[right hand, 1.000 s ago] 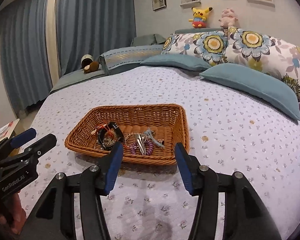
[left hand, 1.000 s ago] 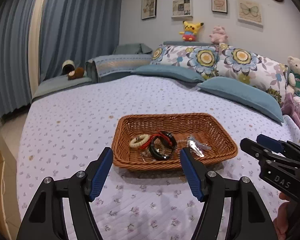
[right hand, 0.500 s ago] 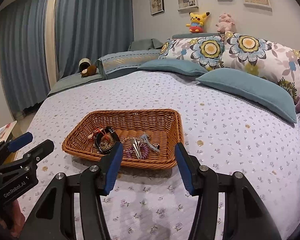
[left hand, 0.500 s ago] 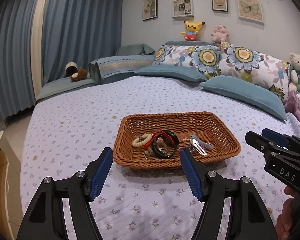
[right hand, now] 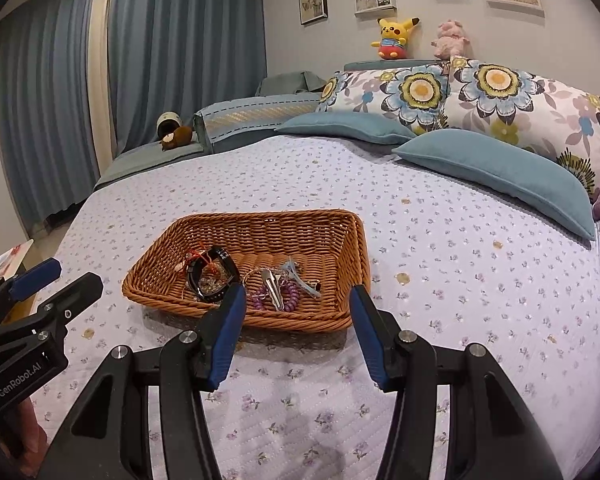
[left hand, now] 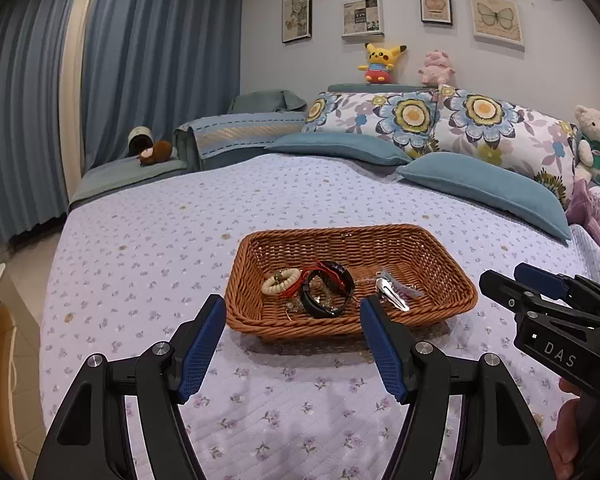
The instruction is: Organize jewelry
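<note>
Wicker basket (left hand: 452, 280) resting on the flowered bedspread (left hand: 140, 248), near the foot end, well apart from the blue pillows (left hand: 484, 184) and the flowered cushions (left hand: 460, 120) at the head. Jewelry heaped in the near half of the basket: cream bead bracelet (left hand: 281, 282) at the left, black bangle (left hand: 327, 289) beside it with red cord (left hand: 300, 284) across both, silver hair clip (left hand: 391, 294) to the right. From the right wrist view, same basket (right hand: 352, 240), black bangle (right hand: 212, 276) at the left, hair clip (right hand: 271, 282) lying over a purple bead bracelet (right hand: 274, 298), a pale blue strand just right of it.

Left gripper (left hand: 293, 330) hovering over the bedspread just short of the basket's near rim, blue pads (left hand: 202, 346) spread wide, nothing between them. Right gripper (right hand: 296, 326) likewise low over the bedspread, in front of the basket's near right corner, blue pads (right hand: 228, 334) spread wide, holding nothing. Each gripper showing in the other's view: right one (left hand: 540, 300) at the right edge, level with the basket, marked DAS; left one (right hand: 40, 292) at the left edge, marked GenRobot.AI, both seen from the side.

Yellow plush toy (left hand: 380, 62) and pink plush toy (left hand: 436, 67) on the headboard ledge, teddy bear (left hand: 594, 140) at the far right, framed pictures (left hand: 496, 18) on the wall, blue curtains (left hand: 140, 60) at the left.
</note>
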A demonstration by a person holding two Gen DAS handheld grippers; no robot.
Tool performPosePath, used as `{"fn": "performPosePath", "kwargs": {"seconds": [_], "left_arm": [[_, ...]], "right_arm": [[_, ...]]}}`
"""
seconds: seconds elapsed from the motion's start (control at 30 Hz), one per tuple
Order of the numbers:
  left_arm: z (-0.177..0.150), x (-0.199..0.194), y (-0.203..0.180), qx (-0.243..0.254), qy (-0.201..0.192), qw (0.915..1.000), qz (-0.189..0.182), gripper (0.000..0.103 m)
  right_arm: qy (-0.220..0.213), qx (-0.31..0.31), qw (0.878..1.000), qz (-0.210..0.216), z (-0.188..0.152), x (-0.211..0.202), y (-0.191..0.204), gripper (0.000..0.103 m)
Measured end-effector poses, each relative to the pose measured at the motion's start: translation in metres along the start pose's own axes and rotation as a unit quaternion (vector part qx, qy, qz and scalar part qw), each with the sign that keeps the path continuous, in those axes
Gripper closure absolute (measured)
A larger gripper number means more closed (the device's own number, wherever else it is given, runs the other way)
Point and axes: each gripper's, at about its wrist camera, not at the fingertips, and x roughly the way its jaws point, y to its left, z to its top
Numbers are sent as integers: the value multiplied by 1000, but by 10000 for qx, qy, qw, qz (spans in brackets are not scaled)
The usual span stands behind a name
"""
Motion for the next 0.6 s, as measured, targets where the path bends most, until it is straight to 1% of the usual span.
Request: {"fn": "performPosePath", "kwargs": {"seconds": [0.6], "left_arm": [[0,1,0,12,43,10000,-28,32]], "right_arm": [[44,-3,10000,7,-2,1,-3,47]]}}
